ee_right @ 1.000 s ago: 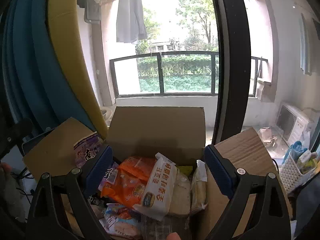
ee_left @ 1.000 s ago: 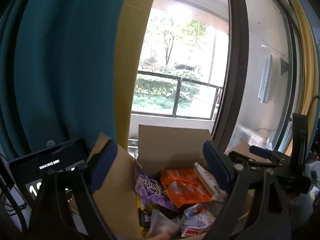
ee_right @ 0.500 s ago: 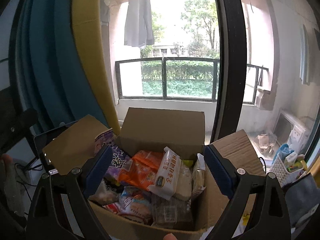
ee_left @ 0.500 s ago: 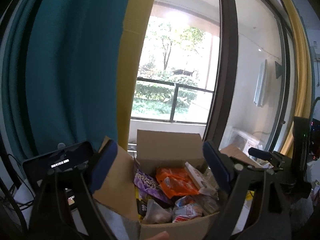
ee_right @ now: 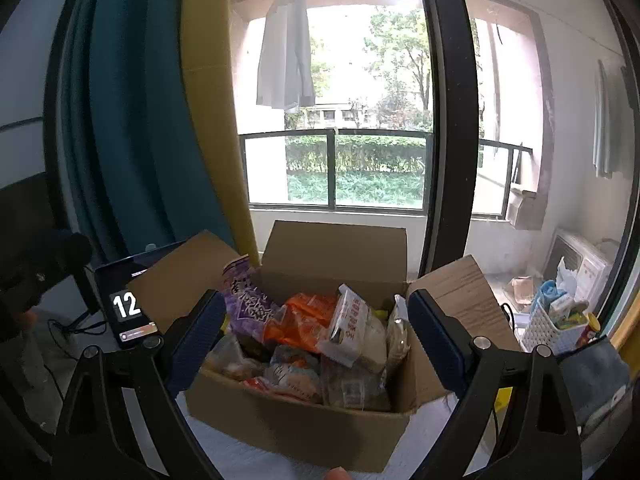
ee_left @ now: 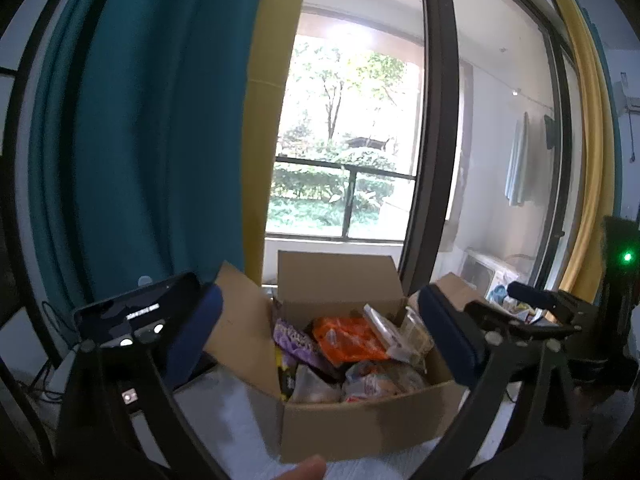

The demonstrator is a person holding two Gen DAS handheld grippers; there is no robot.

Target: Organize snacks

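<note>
An open cardboard box [ee_left: 360, 428] [ee_right: 296, 428] stands on a white surface, full of snack packets. Among them are a purple bag [ee_left: 298, 344] [ee_right: 248, 304], an orange bag [ee_left: 346, 338] [ee_right: 304, 320] and a white packet with red writing [ee_right: 350, 330]. My left gripper [ee_left: 320, 340] is open and empty, held back from the box and above it. My right gripper [ee_right: 316, 340] is also open and empty, facing the box from the near side. The right gripper's body [ee_left: 532, 320] shows at the right of the left wrist view.
A phone on a stand [ee_left: 136, 316] [ee_right: 128, 304] is left of the box. Teal and yellow curtains [ee_left: 160, 140] and a large window [ee_right: 340, 120] stand behind. A white basket of small items [ee_right: 554, 322] is at the right.
Both grippers have pulled back and up from the box, so that its whole front wall and the white surface come into view. Both stay open.
</note>
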